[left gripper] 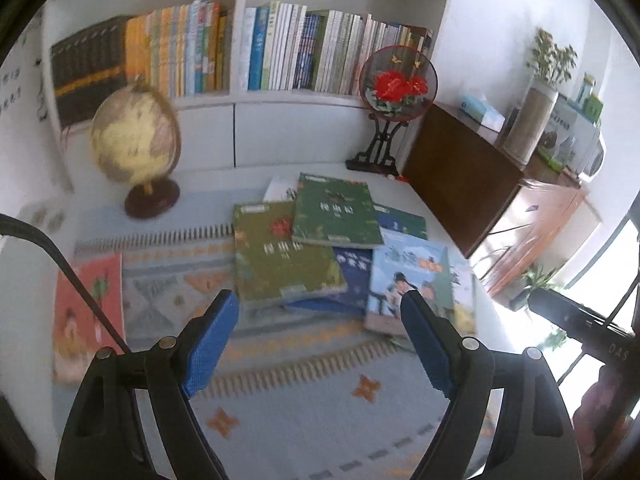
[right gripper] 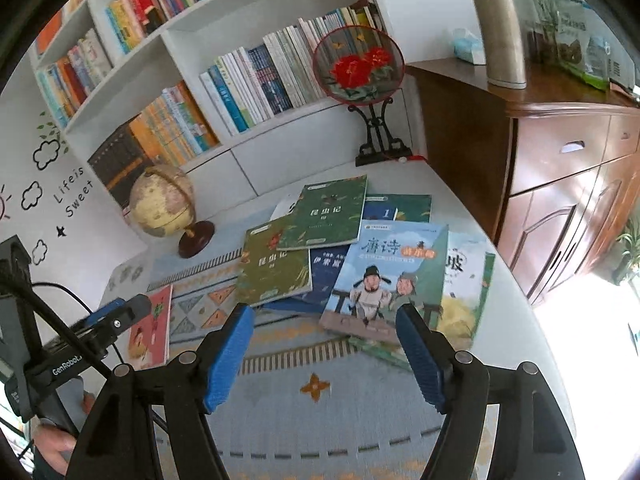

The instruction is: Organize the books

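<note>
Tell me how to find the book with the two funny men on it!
Start at the globe on the patterned mat, then look right to the messy pile of books. At the pile's front right edge lies the light blue book, overlapping the ones under it. Its neighbours are plain green or dark blue, but only this one shows two cartoon men leaning on a railing.

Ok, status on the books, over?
Left gripper and right gripper open, empty. Book pile loose on mat; red book apart. Nothing blocking.
</note>
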A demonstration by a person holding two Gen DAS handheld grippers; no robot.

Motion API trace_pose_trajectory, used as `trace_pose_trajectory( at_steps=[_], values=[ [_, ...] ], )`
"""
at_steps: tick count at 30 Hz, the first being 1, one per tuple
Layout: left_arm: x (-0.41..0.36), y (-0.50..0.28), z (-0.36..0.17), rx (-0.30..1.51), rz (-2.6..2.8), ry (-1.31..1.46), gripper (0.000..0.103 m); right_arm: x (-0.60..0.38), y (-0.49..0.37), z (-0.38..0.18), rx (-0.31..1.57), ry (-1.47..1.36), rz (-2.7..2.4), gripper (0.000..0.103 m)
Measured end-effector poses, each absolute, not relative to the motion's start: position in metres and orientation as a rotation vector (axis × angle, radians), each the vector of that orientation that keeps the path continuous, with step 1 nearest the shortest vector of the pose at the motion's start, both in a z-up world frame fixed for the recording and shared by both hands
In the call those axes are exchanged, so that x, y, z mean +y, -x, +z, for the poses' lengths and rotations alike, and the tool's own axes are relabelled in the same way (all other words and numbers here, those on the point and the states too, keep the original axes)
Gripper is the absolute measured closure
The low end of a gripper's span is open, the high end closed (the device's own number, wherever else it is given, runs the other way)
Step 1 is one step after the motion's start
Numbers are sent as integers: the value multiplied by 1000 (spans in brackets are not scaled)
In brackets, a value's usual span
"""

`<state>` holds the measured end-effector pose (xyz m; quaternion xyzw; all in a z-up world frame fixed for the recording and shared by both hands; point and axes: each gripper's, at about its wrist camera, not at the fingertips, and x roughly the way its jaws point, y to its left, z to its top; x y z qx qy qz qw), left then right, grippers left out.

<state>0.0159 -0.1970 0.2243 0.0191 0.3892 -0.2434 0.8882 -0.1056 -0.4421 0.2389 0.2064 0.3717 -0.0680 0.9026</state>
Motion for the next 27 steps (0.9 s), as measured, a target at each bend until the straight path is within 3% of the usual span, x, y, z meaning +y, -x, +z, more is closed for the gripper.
trace_pose_trajectory(
  at_steps=[11, 27],
  values=[
    [-204, -142, 187, 912, -540, -37, 21, -455, 1, 207, 852, -465, -186, 31],
    [-250, -231, 148, 1037, -616, 45, 22, -483, -102, 174, 967, -429, -212, 31]
  ],
)
